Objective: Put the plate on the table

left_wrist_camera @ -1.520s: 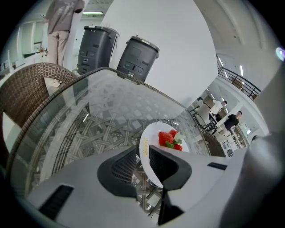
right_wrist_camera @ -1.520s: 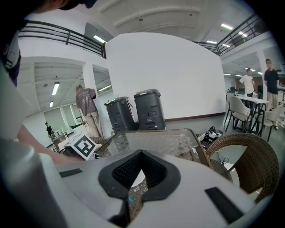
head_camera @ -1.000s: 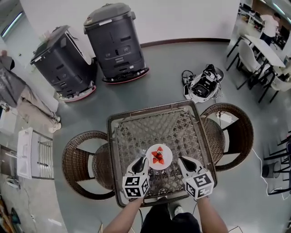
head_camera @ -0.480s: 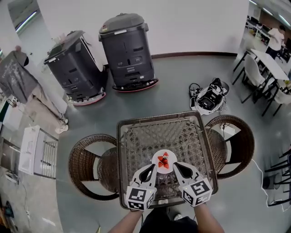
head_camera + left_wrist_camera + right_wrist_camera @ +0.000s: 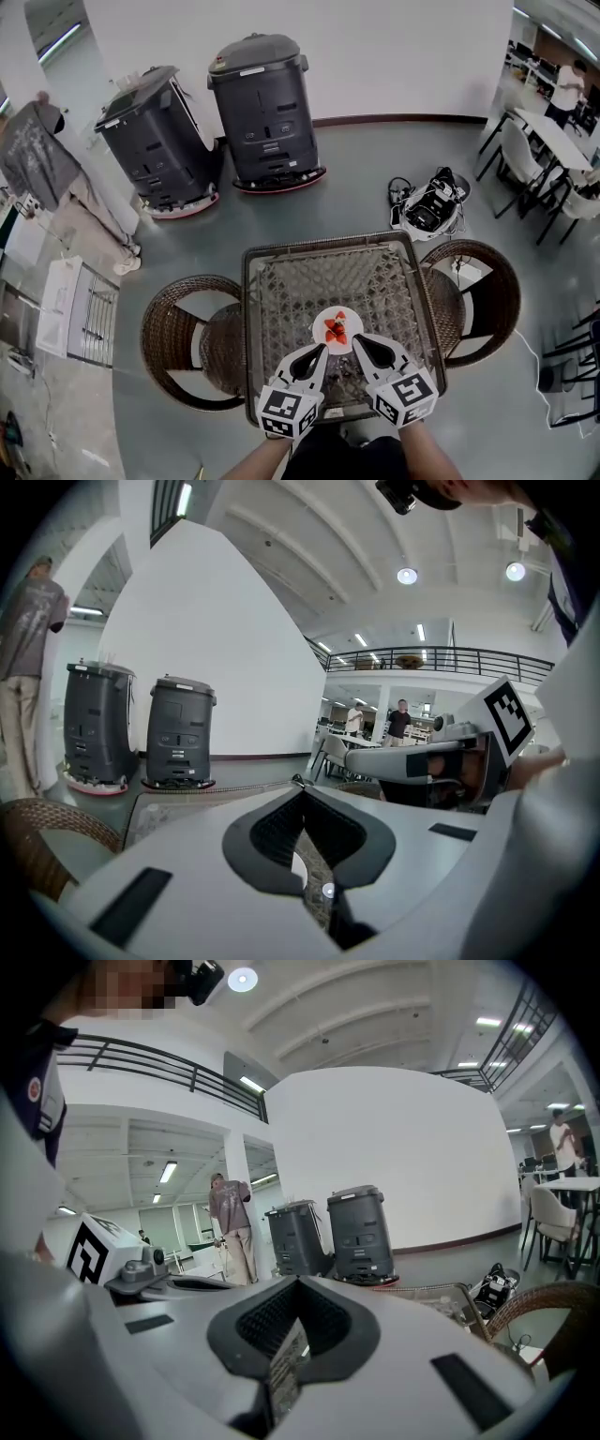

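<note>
**Fingers (image 5: 187, 864) together on both grippers; plate (image 5: 322, 318) on table (image 5: 281, 281)**

Head view: the plate lies flat on the table's near half, with red food (image 5: 336, 328) at its middle. The left gripper (image 5: 318, 351) and right gripper (image 5: 357, 342) point at its near rim from either side, tips just beside it. Both are pinched to a point. Wicker chairs (image 5: 173, 342) flank the table, and two grey machines (image 5: 262, 94) stand by the wall.

Left gripper view: the tips meet with nothing between them. The hollow behind them shows table weave and a white sliver.

Right gripper view: the tips meet likewise, holding nothing. A person (image 5: 230, 1218) stands beside the machines.
</note>
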Demonstrator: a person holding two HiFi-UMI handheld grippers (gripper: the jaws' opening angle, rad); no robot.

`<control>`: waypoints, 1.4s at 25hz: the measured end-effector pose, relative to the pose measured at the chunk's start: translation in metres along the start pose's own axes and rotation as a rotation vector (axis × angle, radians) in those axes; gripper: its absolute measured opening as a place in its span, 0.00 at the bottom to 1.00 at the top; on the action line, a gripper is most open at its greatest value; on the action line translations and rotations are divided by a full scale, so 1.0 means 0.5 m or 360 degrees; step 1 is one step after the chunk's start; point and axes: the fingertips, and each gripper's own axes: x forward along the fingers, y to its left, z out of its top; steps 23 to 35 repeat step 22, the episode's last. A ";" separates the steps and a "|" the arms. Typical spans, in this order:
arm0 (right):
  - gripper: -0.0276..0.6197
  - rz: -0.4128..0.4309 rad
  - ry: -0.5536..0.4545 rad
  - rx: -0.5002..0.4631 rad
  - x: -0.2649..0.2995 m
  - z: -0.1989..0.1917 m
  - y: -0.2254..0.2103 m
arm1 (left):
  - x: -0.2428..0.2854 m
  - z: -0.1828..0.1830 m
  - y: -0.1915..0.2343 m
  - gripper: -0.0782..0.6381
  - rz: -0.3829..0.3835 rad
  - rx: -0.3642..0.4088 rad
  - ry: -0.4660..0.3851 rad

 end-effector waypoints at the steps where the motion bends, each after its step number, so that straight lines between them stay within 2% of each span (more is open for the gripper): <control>1: 0.05 0.0001 -0.0002 0.0000 -0.002 0.001 -0.001 | 0.000 0.000 -0.003 0.12 -0.0005 0.0000 0.0004; 35: 0.05 0.0010 -0.0066 0.0021 -0.018 0.009 -0.011 | 0.012 -0.001 -0.016 0.12 -0.0036 0.0010 0.0048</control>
